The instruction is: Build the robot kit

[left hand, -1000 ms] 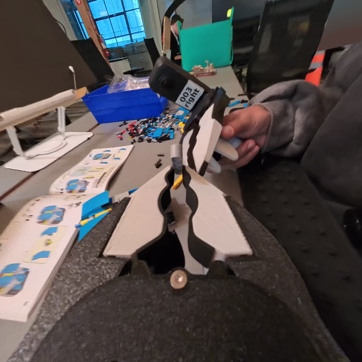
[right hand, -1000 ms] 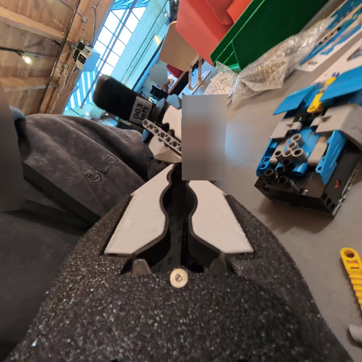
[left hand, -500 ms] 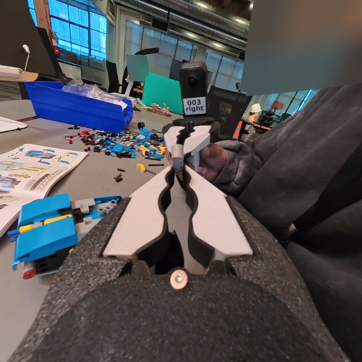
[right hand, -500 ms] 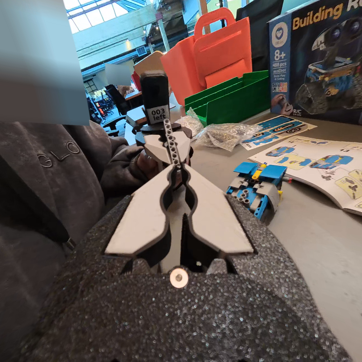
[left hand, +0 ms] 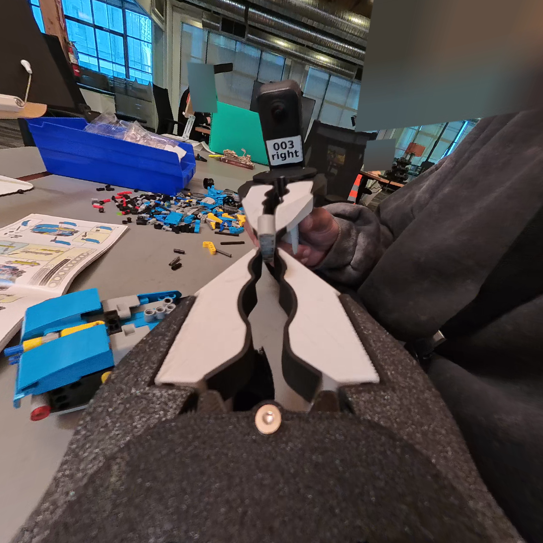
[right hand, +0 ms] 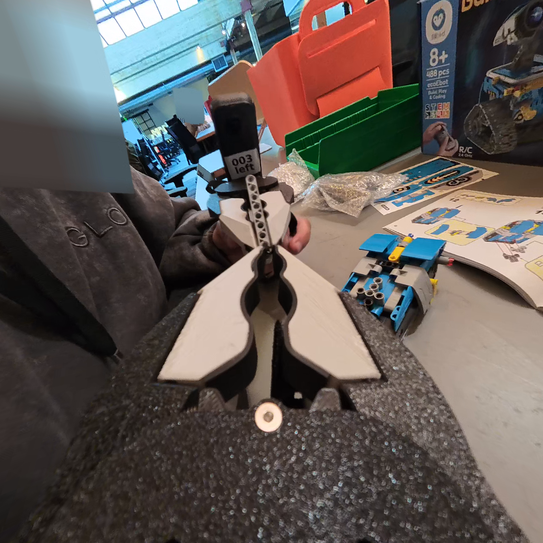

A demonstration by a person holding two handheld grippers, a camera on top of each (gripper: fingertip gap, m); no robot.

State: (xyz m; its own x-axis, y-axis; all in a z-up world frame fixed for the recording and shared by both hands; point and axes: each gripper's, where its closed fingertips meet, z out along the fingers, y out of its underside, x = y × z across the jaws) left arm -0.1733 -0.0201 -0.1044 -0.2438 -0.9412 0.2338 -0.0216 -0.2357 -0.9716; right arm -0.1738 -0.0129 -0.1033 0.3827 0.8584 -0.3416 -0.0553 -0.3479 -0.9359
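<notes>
Grey beam pinched in left jaws; right jaws closed (grip unclear); blue model nearby.

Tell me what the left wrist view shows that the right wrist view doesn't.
Left wrist view only: the right tool, a blue bin, loose parts.
Right wrist view only: the left tool, an orange bag, a green bin, a box, plastic bags.
Both: the grey beam upright where the tools' tips meet, the blue model, the manual, the table.
</notes>
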